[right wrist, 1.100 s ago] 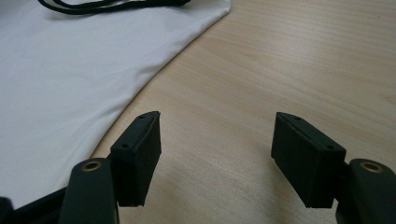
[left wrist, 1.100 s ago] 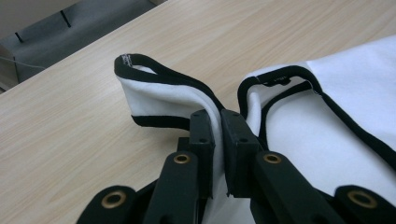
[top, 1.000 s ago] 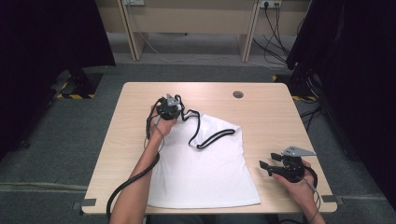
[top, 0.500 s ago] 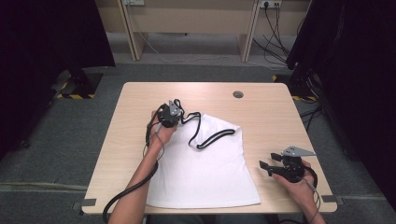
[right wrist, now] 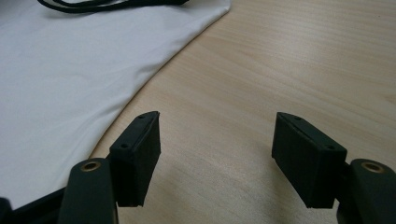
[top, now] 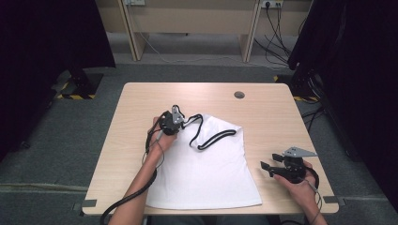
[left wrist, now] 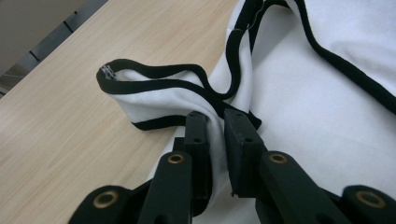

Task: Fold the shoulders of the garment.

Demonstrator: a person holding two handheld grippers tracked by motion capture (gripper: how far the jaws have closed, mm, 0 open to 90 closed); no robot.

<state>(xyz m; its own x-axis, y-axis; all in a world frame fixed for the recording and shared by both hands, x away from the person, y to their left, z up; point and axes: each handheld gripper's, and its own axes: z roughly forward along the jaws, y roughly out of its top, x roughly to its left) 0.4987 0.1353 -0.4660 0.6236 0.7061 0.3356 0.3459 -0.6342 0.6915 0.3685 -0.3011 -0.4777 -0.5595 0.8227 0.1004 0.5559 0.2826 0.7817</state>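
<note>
The left gripper (left wrist: 215, 135) pinches a shoulder strap (left wrist: 159, 91) of the white tank top (top: 211, 164), and its jaws have just been opening a little, with the cloth between them. The top's body lies flat below and right of that gripper. The right gripper (right wrist: 217, 154) stands wide open over bare table (right wrist: 289, 60), holding nothing, with the top's edge just left of it.

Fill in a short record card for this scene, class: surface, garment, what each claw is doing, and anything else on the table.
Surface: light wooden table
Garment: white top with black trim, lying flat
Left claw: its jaws have just been opening slightly, yet a fold of the black-edged strap remains pinched between them
Right claw: open, nothing between its jaws, over bare wood beside the top's edge
Other: small round grey disc near the far edge
</note>
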